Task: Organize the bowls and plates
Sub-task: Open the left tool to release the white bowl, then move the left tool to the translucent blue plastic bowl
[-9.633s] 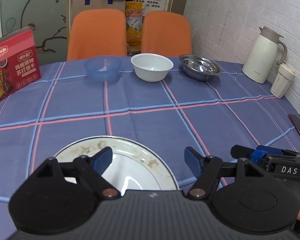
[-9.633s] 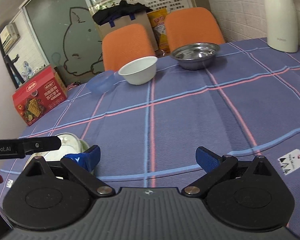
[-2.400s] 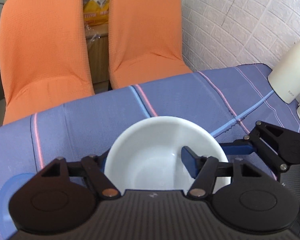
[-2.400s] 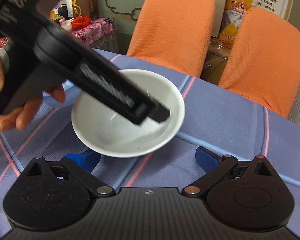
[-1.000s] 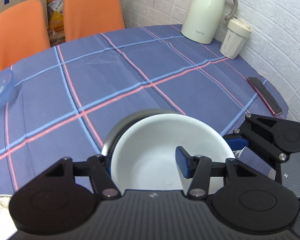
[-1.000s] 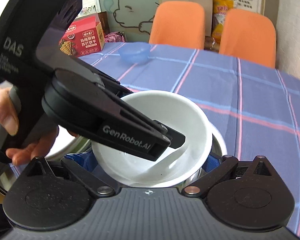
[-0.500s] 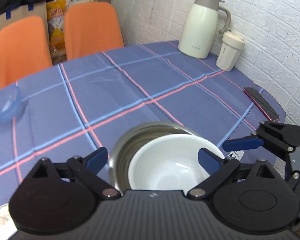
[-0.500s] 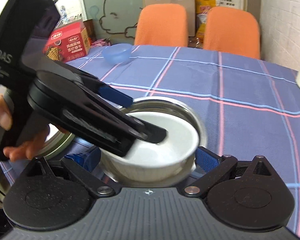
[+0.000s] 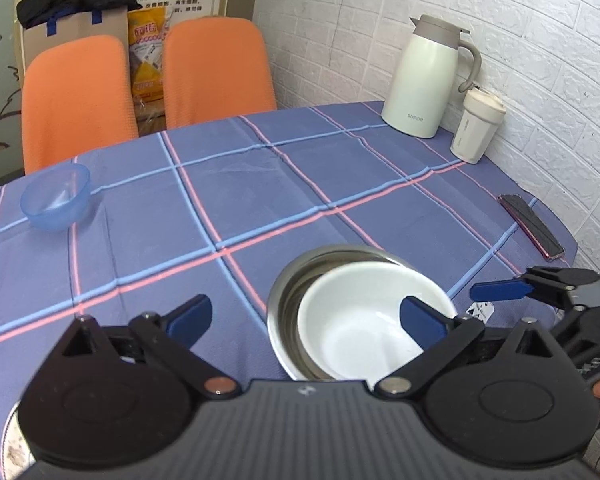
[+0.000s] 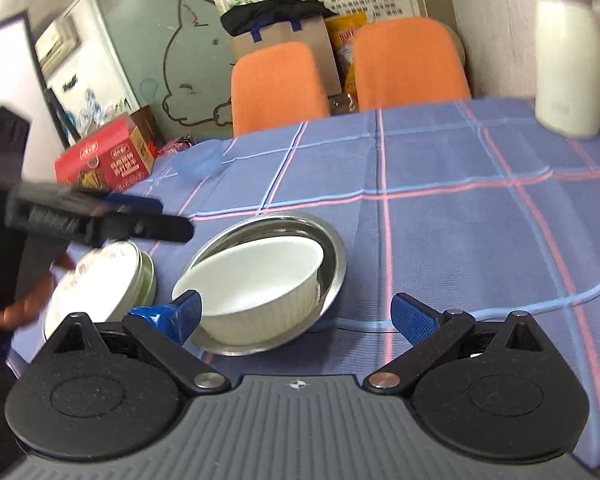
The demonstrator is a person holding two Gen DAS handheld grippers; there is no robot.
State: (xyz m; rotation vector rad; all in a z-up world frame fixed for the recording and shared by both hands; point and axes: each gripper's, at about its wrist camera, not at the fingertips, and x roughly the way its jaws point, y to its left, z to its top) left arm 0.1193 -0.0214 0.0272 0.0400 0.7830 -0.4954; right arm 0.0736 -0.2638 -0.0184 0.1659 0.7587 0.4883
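Two bowls nested: white bowl (image 10: 260, 280) inside steel bowl (image 10: 332, 264); blue bowl (image 9: 56, 200), upper left, remains. Both claws, left claw (image 9: 304, 316) and right claw (image 10: 296, 316), gape empty.

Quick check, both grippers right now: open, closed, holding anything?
Left gripper: open, holding nothing; the white bowl sits free in the steel bowl.
Right gripper: open, holding nothing.
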